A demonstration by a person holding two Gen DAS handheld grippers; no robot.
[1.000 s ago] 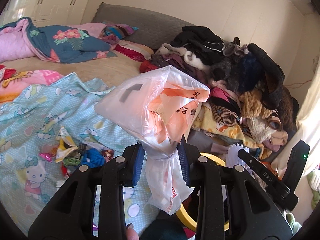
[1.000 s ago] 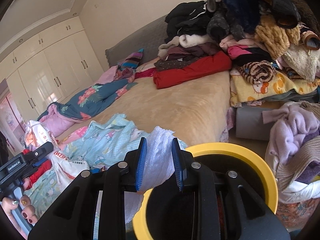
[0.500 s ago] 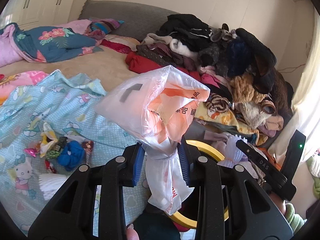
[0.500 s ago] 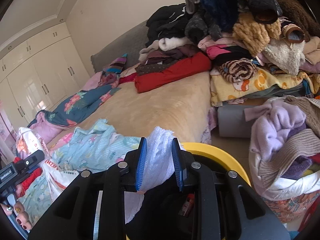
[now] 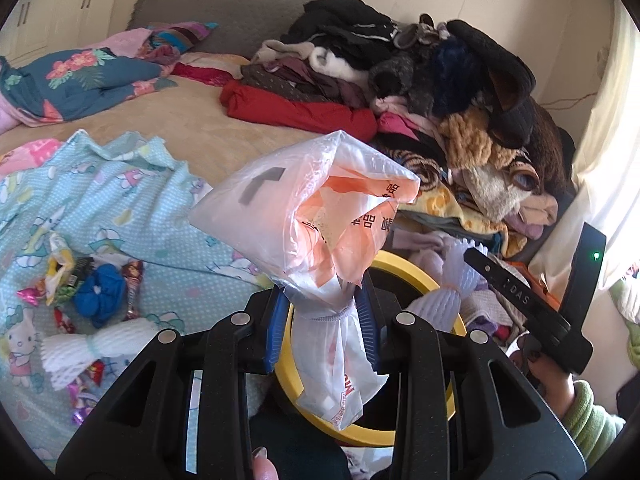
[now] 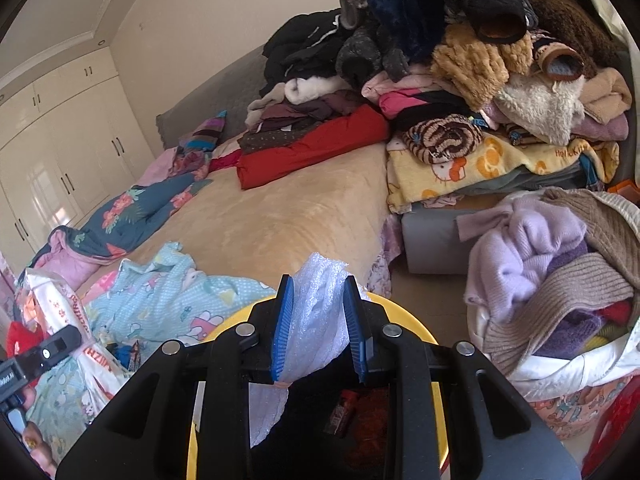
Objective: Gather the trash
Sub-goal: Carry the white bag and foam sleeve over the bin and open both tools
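Two grippers over yellow-rimmed bin (image 5: 400, 264), frame bottom, ready for drop: left gripper (image 5: 322, 326) jaws clamped on plastic bag (image 5: 312, 216); right gripper (image 6: 318, 326) jaws clamped on foam net (image 6: 316, 312).

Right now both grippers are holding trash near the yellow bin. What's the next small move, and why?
Probably open the right gripper and let the white foam net fall. It hangs over the yellow bin, whose dark inside with trash shows just below the fingers. The left gripper, shut on the plastic bag, sits nearer the bin's rim, so it likely needs moving over the opening first.
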